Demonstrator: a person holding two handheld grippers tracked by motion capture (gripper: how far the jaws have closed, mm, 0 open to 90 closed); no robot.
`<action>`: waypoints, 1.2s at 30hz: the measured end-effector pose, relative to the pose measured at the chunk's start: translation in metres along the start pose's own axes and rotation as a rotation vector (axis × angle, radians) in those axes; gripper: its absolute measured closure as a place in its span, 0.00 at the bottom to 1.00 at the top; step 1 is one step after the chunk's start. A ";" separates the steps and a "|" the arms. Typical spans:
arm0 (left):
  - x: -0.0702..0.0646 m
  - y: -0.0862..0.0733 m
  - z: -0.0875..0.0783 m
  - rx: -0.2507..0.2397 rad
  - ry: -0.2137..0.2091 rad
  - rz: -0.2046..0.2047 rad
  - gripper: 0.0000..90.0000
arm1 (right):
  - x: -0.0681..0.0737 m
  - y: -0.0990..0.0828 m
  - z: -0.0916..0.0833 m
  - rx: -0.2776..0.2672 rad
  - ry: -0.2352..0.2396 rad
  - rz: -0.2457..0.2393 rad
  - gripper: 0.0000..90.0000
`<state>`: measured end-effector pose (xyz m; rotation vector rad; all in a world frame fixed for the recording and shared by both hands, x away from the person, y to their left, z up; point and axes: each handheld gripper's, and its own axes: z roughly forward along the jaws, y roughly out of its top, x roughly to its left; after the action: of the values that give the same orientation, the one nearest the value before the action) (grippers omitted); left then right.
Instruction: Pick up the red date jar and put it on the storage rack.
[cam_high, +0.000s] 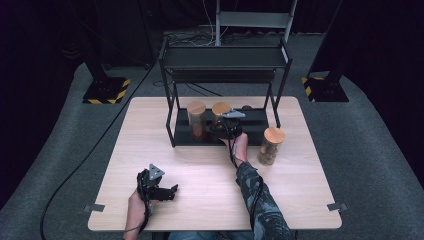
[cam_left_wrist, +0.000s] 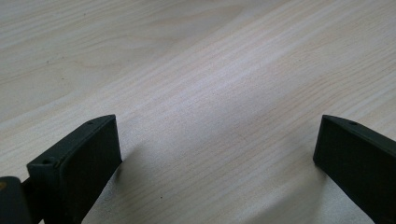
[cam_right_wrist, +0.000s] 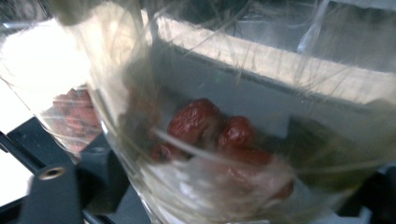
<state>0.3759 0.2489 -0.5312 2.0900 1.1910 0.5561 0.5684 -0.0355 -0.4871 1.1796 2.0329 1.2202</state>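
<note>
A glass jar with a wooden lid (cam_high: 220, 111) stands on the lower shelf of a black rack (cam_high: 225, 60). My right gripper (cam_high: 221, 128) reaches in at it, its grey plate on top. Up close, the jar (cam_right_wrist: 224, 93) holds red dried fruit (cam_right_wrist: 205, 123) and sits between my right gripper's (cam_right_wrist: 210, 198) jaws; the picture is blurred, and the pads seem just clear of the glass. My left gripper (cam_high: 173, 191) rests low over the table's near left part. Its jaws (cam_left_wrist: 217, 144) stand wide apart over bare wood with nothing between them.
A second lidded jar (cam_high: 196, 120) stands on the same shelf just left of the first, seen through the glass as a jar with red contents (cam_right_wrist: 70, 112). A third jar (cam_high: 270, 146) stands on the table (cam_high: 150, 145) right of the rack. The rack's posts flank the shelf.
</note>
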 end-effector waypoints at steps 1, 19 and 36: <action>0.000 0.000 0.000 0.000 0.000 0.000 0.00 | 0.000 0.000 0.001 0.010 0.010 0.009 0.11; 0.001 0.000 0.000 0.005 -0.006 -0.008 0.00 | -0.004 -0.001 -0.020 0.127 0.049 0.024 0.00; 0.001 0.000 0.000 0.007 -0.010 -0.011 0.00 | 0.018 -0.022 -0.077 0.120 0.099 0.012 0.00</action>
<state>0.3768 0.2499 -0.5313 2.0885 1.1999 0.5369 0.4924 -0.0602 -0.4690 1.2095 2.2018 1.1978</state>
